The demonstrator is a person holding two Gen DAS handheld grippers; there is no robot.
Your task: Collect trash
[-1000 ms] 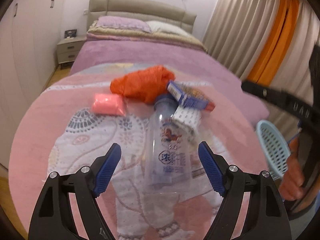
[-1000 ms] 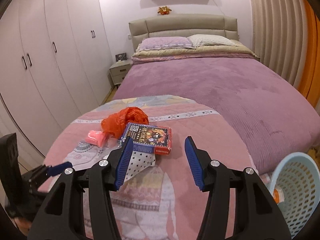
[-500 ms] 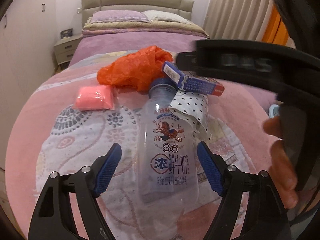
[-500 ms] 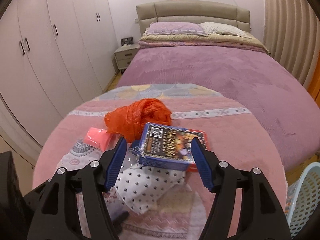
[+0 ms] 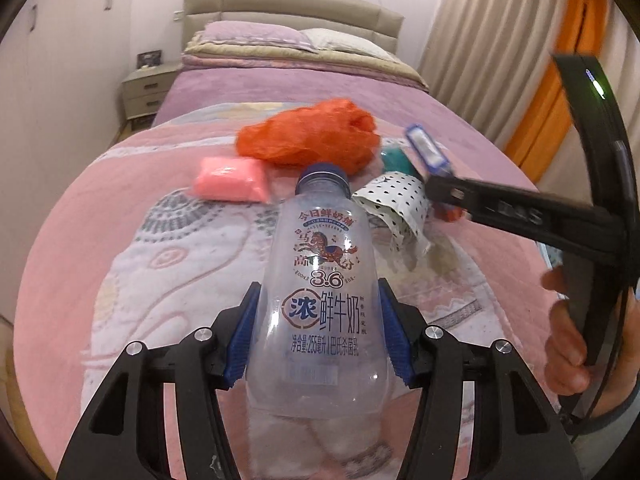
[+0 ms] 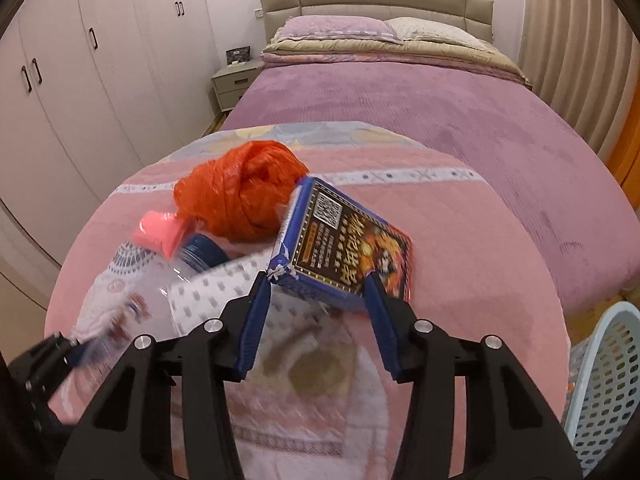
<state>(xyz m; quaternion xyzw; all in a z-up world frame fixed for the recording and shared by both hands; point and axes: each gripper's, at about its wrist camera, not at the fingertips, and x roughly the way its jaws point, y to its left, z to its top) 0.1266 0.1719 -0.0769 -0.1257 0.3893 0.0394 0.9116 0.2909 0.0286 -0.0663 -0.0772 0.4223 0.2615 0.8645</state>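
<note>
A clear plastic milk bottle [image 5: 320, 264] with a blue cap lies on the pink blanket [image 5: 120, 200]. My left gripper [image 5: 318, 285] is closing on it, and both blue pads touch its sides. My right gripper [image 6: 316, 278] is closing on the near edge of a blue printed box [image 6: 344, 244], which tilts up off the blanket. In the left wrist view the box [image 5: 426, 150] sticks up from the right gripper's tip [image 5: 440, 188]. Beside them lie a crumpled orange bag [image 5: 312, 140], a pink packet [image 5: 230, 180] and a white dotted wrapper [image 5: 396, 200].
A light blue perforated basket [image 6: 604, 384] stands on the floor off the bed's right corner. A teal object [image 5: 396, 160] sits behind the dotted wrapper. A person's hand [image 5: 568, 344] holds the right gripper's handle. The bed stretches back to pillows; wardrobes line the left.
The left jaws narrowed from wide apart until the pads meet the bottle. The right gripper came down over the box, its jaws closed on the box, and the box tipped up.
</note>
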